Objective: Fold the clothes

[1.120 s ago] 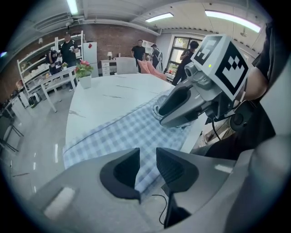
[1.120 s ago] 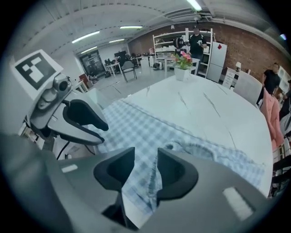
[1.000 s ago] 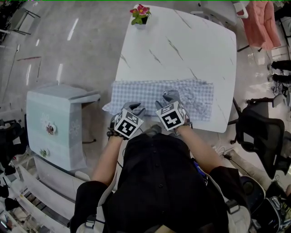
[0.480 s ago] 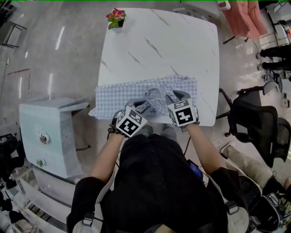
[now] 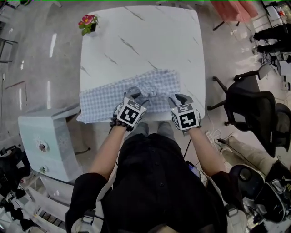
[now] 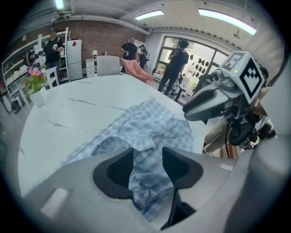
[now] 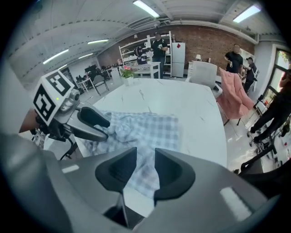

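**Counter** (image 5: 136,41): white, marbled. The cloth (image 5: 104,96), a pale blue check, lies along the near edge. Its left part is spread flat, with a corner hanging over the left side. Its right part is bunched and rumpled.

**Left claw** (image 5: 137,92): over the rumpled part, pointing steeply down. The jaws stand apart and have just been opening. A fold of the cloth runs between them in the left gripper view, and no squeeze on it is seen.

**Right claw** (image 5: 178,98): at the cloth's right end, near the counter's near right corner. The jaws stand a narrow gap apart and have just been closing. The cloth's edge shows in the gap – they are not clamped on it.

**Containers:** one small white pot (image 5: 92,28) stands at the far left corner, well apart from the cloth. It holds pink and red flowers (image 5: 86,20) with green leaves. A pale cabinet (image 5: 45,136) stands on the floor left of the counter – what is in it cannot be seen.

**Surroundings:** a pink garment (image 5: 232,8) hangs beyond the far right corner, draped over a white chair in the right gripper view. A black chair (image 5: 254,107) stands right of the counter. Several people stand in the background of both gripper views.
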`<state>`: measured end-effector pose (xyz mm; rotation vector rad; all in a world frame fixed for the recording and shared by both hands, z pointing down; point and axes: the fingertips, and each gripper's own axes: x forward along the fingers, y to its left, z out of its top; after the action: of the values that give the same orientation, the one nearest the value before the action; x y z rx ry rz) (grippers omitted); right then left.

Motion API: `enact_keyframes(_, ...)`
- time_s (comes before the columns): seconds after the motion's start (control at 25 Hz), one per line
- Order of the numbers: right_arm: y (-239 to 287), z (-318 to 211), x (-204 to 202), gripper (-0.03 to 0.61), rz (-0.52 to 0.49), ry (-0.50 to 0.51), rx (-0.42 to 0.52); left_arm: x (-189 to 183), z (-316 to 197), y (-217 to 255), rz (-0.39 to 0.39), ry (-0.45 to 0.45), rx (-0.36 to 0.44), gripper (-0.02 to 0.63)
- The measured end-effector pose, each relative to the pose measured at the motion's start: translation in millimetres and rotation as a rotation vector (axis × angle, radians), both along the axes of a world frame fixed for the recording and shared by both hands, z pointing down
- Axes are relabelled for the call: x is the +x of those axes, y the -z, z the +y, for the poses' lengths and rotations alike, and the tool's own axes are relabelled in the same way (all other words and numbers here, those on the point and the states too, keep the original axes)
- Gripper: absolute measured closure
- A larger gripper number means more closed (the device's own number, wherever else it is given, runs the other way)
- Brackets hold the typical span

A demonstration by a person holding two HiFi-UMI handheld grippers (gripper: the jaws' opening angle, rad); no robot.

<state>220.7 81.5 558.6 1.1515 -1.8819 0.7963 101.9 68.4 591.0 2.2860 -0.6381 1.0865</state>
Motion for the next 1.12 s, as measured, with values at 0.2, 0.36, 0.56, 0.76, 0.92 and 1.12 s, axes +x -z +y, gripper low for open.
enact_keyframes(0.2, -1.5, 13.3, 19.9, 0.456, -0.024, -0.019, -0.015, 3.3, -8.4, -7.8, -0.043, 0.01, 0.05, 0.516)
enact_keyframes(0.36, -4.8, 15.8, 27.7, 0.463, -0.028, -0.009, -0.022, -3.4, -5.1, -0.9, -0.039, -0.043, 0.083, 0.607)
enact_keyframes(0.56, -11.0, 14.9, 18.6, 0.463, -0.044, 0.047, -0.02, -20.6, 12.9, 16.2, 0.02, -0.08, 0.058, 0.607)
enact_keyframes(0.76, -0.6, 6.8, -36.3, 0.474, -0.107, 0.19, 0.05, -51.4, 21.5, 7.9, -0.035, -0.071, 0.085, 0.606)
enact_keyframes(0.92, -0.7, 3.3, -90.0, 0.477, -0.106, 0.287, 0.061, -61.9, 26.1, 5.5, 0.015, -0.047, 0.09, 0.592)
enact_keyframes(1.12, -24.4, -7.9, -112.8, 0.459, -0.007, 0.283, 0.042, -64.0, 36.2, -15.0, 0.014, -0.097, 0.057, 0.577)
